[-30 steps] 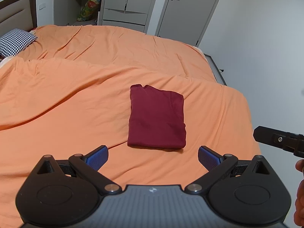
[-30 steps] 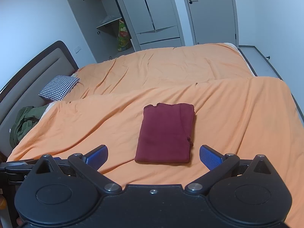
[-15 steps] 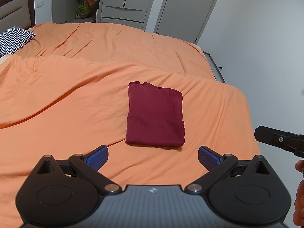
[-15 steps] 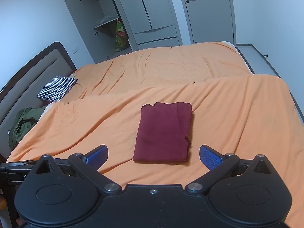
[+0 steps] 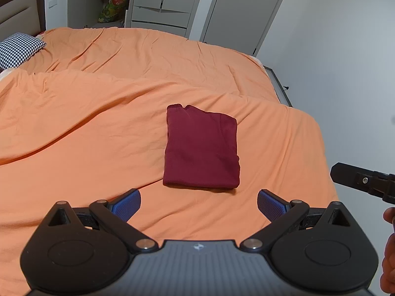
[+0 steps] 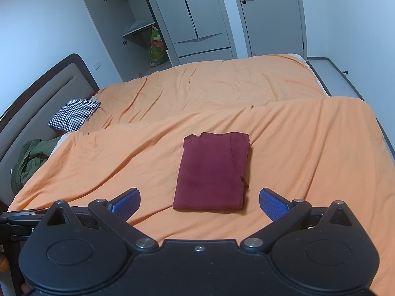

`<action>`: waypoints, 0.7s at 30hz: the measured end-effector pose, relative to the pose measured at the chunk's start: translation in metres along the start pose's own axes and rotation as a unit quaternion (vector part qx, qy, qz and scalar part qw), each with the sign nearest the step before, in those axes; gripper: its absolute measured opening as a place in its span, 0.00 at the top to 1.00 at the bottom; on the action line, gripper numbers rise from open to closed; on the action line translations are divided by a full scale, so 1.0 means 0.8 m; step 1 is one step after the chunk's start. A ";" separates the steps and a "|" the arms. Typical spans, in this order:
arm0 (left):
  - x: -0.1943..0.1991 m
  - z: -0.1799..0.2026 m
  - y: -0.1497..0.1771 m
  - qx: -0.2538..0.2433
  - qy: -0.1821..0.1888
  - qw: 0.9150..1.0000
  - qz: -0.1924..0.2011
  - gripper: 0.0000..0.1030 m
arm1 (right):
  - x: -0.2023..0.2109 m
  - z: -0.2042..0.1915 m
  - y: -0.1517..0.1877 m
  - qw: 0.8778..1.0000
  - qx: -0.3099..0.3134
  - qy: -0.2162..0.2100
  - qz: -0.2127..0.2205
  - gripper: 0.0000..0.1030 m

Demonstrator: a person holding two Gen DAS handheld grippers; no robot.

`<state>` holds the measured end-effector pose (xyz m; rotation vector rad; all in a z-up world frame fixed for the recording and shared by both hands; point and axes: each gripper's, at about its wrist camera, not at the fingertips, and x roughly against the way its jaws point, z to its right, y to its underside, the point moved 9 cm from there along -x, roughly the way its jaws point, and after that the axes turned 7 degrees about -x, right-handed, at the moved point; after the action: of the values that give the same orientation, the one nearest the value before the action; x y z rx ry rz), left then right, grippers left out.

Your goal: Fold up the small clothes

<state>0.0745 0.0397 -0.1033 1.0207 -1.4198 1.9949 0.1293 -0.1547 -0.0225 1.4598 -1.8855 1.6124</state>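
A dark red garment (image 5: pixel 202 149) lies folded into a neat rectangle on the orange bedspread (image 5: pixel 86 128). In the right wrist view the same garment (image 6: pixel 213 171) sits just ahead of the fingers. My left gripper (image 5: pixel 199 203) hangs open above the bed, short of the garment's near edge, with nothing between its blue pads. My right gripper (image 6: pixel 199 203) is also open and empty, held back from the garment. Part of the right gripper's black body (image 5: pixel 363 180) shows at the right edge of the left wrist view.
A houndstooth pillow (image 6: pixel 74 114) lies by the dark headboard (image 6: pixel 44 86), with a green jacket (image 6: pixel 29 160) bunched below it. Grey wardrobes (image 6: pixel 192 19) and a door (image 6: pixel 269 14) stand beyond the bed. The bed's right edge (image 6: pixel 380 133) drops to the floor.
Both grippers have drawn slightly back and up from the garment, which now sits a little higher in each view. Both stay open. The garment has not moved on the bed.
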 end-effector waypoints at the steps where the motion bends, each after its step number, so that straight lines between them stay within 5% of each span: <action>1: 0.000 0.000 0.000 0.000 0.000 1.000 0.000 0.00 | 0.000 0.000 0.000 1.000 0.001 0.000 0.000 0.01; 21: -0.004 -0.003 0.001 -0.001 0.004 1.000 -0.007 0.00 | 0.000 0.002 -0.002 1.000 -0.002 -0.001 -0.003 0.01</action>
<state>0.0749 0.0416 -0.1070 1.0177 -1.4062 1.9848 0.1312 -0.1560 -0.0225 1.4643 -1.8825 1.6049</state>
